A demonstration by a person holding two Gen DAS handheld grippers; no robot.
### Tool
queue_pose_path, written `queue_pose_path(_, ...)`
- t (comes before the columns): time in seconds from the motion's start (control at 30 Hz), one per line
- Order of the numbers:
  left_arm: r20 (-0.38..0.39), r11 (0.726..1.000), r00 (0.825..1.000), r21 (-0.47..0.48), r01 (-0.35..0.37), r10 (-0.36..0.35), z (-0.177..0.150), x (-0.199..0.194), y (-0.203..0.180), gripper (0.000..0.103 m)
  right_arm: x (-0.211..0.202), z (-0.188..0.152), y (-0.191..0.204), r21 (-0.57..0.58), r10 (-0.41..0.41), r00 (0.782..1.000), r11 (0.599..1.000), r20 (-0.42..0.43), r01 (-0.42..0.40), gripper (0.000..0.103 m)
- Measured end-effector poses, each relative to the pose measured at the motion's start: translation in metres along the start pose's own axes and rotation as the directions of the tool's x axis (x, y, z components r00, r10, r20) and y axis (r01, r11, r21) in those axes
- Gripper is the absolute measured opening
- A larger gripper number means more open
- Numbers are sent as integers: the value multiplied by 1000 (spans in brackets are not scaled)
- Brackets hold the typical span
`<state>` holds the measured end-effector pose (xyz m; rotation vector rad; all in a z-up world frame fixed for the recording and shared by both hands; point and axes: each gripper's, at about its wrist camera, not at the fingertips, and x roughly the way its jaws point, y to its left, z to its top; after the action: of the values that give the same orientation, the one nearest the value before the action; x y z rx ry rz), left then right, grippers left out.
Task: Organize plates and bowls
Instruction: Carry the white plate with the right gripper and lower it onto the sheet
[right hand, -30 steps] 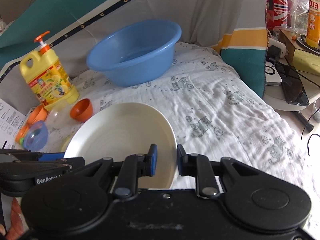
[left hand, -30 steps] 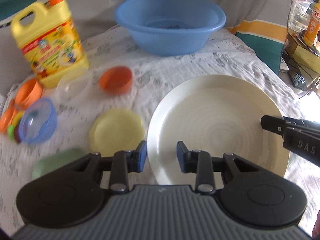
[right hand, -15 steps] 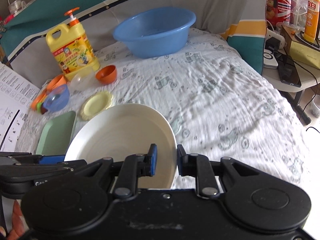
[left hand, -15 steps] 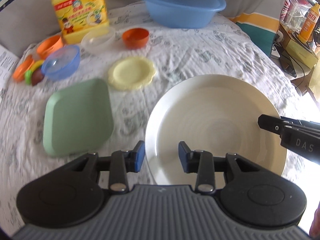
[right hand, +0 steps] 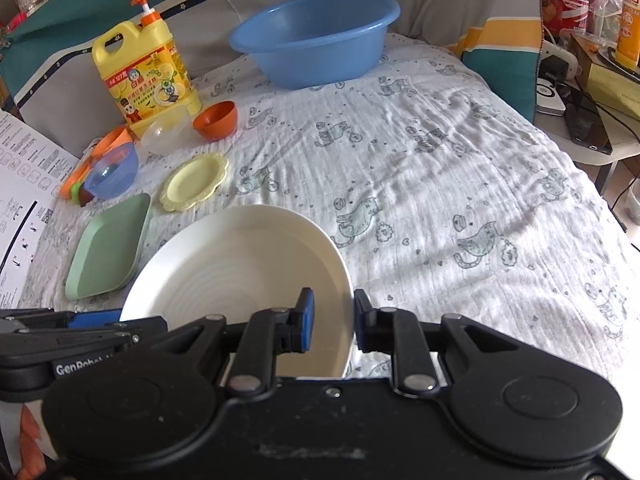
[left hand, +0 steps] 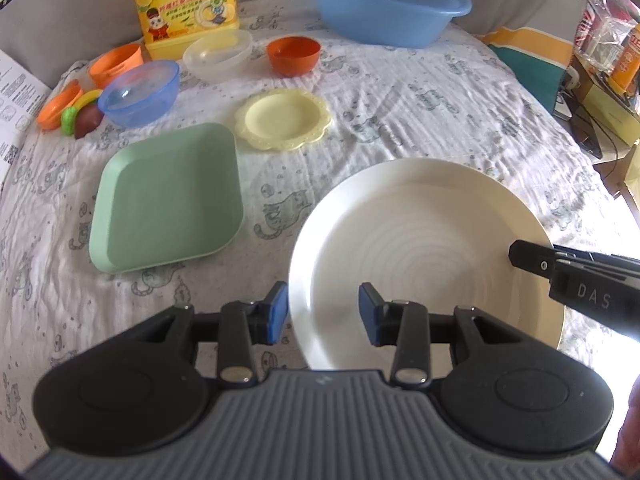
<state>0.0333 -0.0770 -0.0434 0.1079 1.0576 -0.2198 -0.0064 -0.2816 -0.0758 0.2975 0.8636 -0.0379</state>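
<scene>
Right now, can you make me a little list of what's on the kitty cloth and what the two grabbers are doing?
Surface: white cloth with cat prints
Nearest dish: white plate
Right gripper: closed on the white plate's rim
Left gripper: jaws apart, plate rim between them, pads not pressing
Other plates: green square plate and yellow scalloped plate, close together, not touching
Bowls: blue bowl, clear bowl, orange bowl
At the back: blue basin, yellow detergent bottle
</scene>
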Motion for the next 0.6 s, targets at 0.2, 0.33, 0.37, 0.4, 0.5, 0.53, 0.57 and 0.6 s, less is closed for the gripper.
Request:
queue_pose_path(0.2,-13,1000,1000,3,-13,13,0,14,4,37,20,2,4,-4,-5,1000,1000,-17,5,21)
queue_pose_path(0.33,-6,999,1000,35,-28,28,-1,19,1,40,29,0,5,-8,-10,1000,1000,-23,10,22)
queue_pose_path(0.37,-2,999,1000,44,-30,30,-2,19,0,41,30,0,5,-9,-11,1000,1000,-24,11,22)
queue_pose_path(0.4,0,998,1000,50,-31,31,-2,19,-1,42,32,0,6,-9,-8,1000,1000,-25,8,24)
queue_pose_path(0.5,-2,998,1000,58,-30,30,-2,21,-3,44,32,-1,6,-10,-1,1000,1000,-23,1,27)
queue_pose_path(0.53,-2,998,1000,56,-28,28,-3,21,-3,44,32,-1,7,-12,-2,1000,1000,-23,2,27)
queue_pose_path(0.57,-2,998,1000,54,-25,25,-3,21,-2,44,32,-1,7,-13,-3,1000,1000,-23,2,27)
queue_pose_path(0.6,-3,998,1000,53,-23,23,-3,21,-2,44,32,-1,7,-12,-3,1000,1000,-23,2,27)
